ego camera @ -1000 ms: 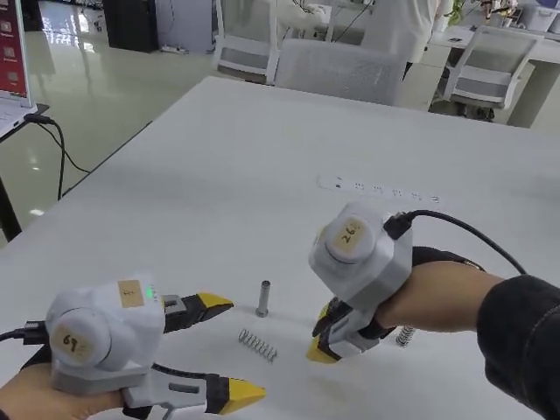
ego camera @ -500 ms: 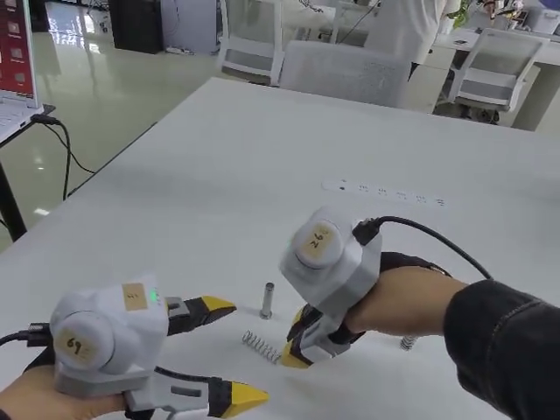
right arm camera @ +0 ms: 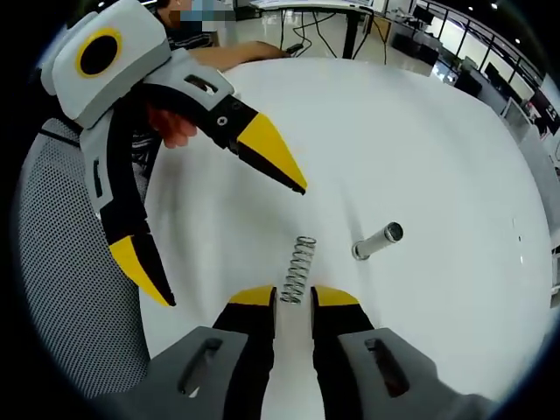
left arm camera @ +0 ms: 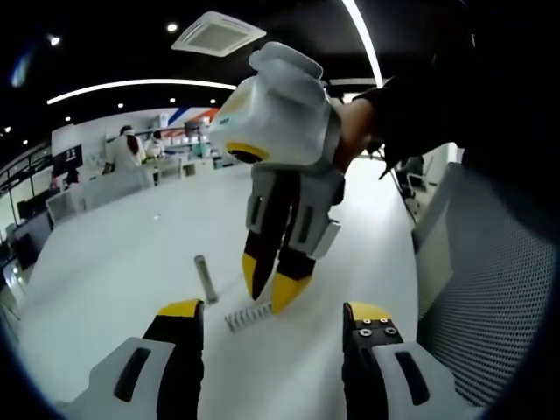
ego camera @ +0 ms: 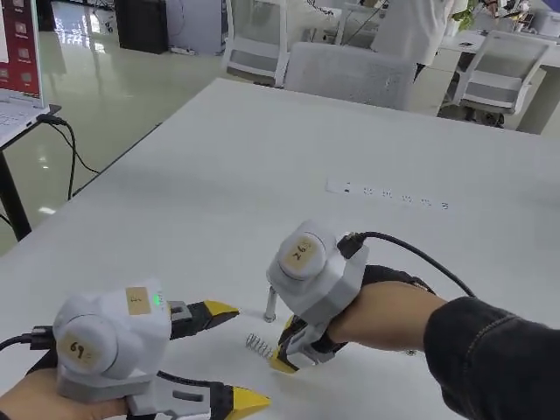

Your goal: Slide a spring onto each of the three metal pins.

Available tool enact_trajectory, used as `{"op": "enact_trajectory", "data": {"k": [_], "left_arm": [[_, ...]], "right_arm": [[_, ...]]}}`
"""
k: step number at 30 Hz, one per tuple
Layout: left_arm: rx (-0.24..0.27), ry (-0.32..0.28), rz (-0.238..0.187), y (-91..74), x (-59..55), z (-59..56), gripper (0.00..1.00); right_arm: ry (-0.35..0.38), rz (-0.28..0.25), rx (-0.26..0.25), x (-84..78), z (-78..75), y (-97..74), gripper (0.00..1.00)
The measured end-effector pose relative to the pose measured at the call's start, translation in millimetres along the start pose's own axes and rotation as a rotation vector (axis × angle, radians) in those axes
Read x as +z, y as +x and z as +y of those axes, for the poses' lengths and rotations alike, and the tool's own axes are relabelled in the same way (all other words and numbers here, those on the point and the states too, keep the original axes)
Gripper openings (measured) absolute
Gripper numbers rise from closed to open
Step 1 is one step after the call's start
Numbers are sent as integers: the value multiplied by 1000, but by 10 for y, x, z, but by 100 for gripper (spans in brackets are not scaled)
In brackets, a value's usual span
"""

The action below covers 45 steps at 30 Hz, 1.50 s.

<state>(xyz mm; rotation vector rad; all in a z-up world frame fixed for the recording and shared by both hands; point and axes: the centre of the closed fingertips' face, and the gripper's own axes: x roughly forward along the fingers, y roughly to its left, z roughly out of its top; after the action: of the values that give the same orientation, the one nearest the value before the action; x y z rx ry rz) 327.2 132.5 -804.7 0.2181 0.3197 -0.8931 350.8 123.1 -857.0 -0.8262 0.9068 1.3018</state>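
White tabletop (ego camera: 262,157): nearest, short of the pin (right arm camera: 376,241), the left gripper (ego camera: 247,354) hangs with jaws spread. The right gripper (right arm camera: 295,296) has swung in past the pin. Its narrowly parted, unclenched jaws straddle the near end of the spring (right arm camera: 300,262), which lies just beside the pin, so pickup looks imminent.

White table (ego camera: 254,140) in a bright office
A power strip (ego camera: 387,194) is lying on its far side, a grey chair (ego camera: 350,74) is standing at the far edge, and a laptop (ego camera: 17,52) (red screen) is sitting off left.
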Motion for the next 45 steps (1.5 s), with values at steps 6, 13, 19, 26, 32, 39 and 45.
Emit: {"op": "enact_trajectory", "data": {"k": [6, 13, 19, 26, 32, 39, 45], "left_arm": [[0, -1, 3, -5, -8, 6, 58], [-2, -1, 3, 9, -13, 3, 58], [0, 0, 4, 9, -25, 6, 57], [-2, 6, 7, 12, -23, -3, 57], [-11, 21, 6, 34, 10, -32, 55], [-25, 41, 2, 62, 50, -77, 51], [-37, 61, -1, 79, 82, -111, 48]], "right_arm": [[12, 12, -11, -27, -17, 51, 13], [17, 20, -16, -60, -23, 80, 9], [-2, 29, -13, -76, -14, 53, 8], [-3, 33, 2, -83, 29, -69, 8], [-25, 42, 14, -94, 74, -215, 8], [-35, 40, 32, -92, 144, -406, 8], [-44, 43, 53, -89, 221, -514, 8]]}}
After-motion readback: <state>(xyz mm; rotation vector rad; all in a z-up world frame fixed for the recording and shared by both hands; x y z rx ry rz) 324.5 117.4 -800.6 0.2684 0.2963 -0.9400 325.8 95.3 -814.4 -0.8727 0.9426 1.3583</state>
